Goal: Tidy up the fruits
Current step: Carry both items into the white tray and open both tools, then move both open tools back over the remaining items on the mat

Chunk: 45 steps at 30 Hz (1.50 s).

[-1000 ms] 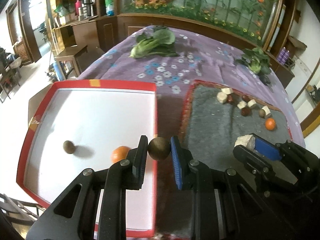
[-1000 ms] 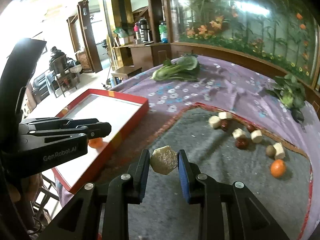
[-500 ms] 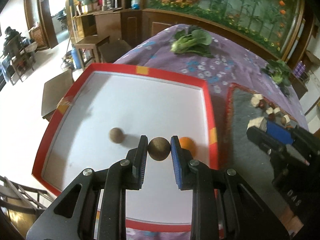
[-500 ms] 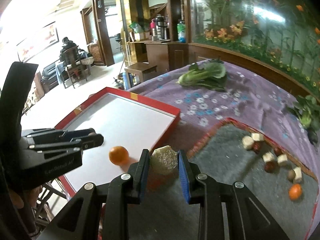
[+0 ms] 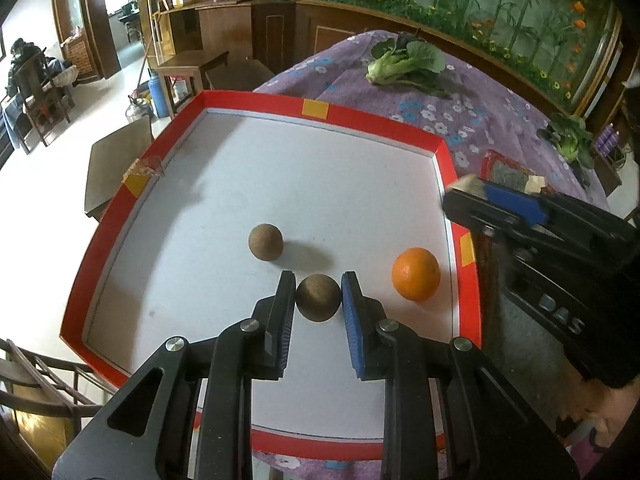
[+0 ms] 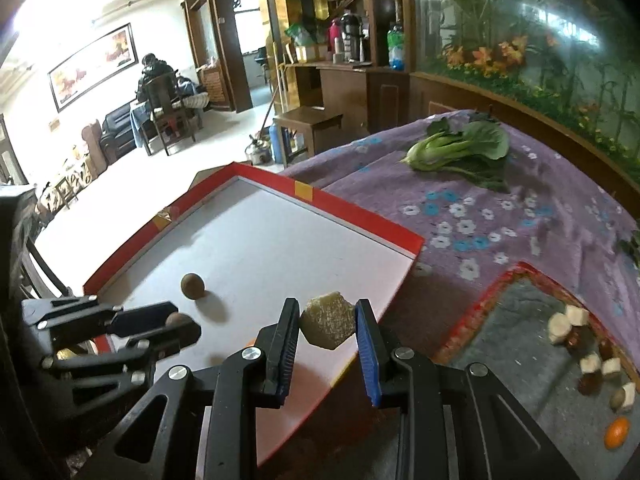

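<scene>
Over the near part of the red-rimmed tray [image 5: 380,120], the left tongs [image 5: 318,300] gripped a brown fruit [image 5: 318,298]; the right tongs [image 6: 328,322] clasped a pale chunk [image 6: 328,324] above its right rim; lowering before release would likely stop rolling toward the orange [image 5: 416,274].

The right tongs [image 6: 327,322] pinch a pale faceted chunk [image 6: 328,325] (hexagonal outline) above the red-rimmed tray [image 6: 360,222].

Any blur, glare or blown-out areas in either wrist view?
Left wrist: sharp on the brown ball and orange, with soft shadows on the tray; the right gripper tip is motion-blurred and the floor at left is blown out. Right wrist: glare on the glass, overexposed room at left, strong fisheye bending.
</scene>
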Each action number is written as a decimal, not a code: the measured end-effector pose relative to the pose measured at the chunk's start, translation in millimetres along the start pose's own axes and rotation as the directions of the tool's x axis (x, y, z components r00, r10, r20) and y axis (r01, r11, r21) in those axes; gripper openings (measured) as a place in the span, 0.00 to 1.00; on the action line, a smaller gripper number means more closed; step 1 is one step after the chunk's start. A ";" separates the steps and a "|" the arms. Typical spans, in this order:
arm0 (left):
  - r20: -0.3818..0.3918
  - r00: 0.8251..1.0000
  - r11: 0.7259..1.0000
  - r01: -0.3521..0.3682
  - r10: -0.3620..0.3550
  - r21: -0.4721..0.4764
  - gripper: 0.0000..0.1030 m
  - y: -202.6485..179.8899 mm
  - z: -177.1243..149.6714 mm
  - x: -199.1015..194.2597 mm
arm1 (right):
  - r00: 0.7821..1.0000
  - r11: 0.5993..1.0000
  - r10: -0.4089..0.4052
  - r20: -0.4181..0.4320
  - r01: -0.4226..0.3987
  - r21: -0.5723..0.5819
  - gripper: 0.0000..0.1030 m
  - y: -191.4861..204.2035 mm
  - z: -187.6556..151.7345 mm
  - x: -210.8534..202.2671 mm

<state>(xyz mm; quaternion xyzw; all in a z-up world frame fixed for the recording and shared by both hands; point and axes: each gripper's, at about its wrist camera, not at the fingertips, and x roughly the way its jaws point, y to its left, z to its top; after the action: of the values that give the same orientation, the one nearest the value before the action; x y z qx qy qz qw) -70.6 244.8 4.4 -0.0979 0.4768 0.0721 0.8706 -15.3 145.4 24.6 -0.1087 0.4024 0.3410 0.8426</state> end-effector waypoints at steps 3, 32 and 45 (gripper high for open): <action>-0.009 1.000 1.000 0.002 -0.002 -0.008 0.22 1.1 0.4 4.1 | 0.999 1.000 0.005 -0.034 -0.006 -0.005 0.26 0.2 4.1 18.7; 0.075 0.997 0.999 -0.012 0.009 0.038 0.53 -55.1 9.3 -10.9 | 0.997 0.979 -0.027 0.070 0.012 0.204 0.41 -55.1 -32.2 -53.6; 0.043 0.994 0.982 0.097 -0.105 0.164 0.53 -154.8 8.2 -2.5 | 0.975 0.933 -0.216 0.049 0.192 0.304 0.42 -117.3 -89.3 -112.5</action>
<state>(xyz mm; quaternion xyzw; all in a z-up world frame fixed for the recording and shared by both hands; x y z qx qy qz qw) -31.3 96.4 26.6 -0.0492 0.4527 -0.0085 0.8903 -41.4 -37.5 40.3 -0.0077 0.4008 0.1912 0.8959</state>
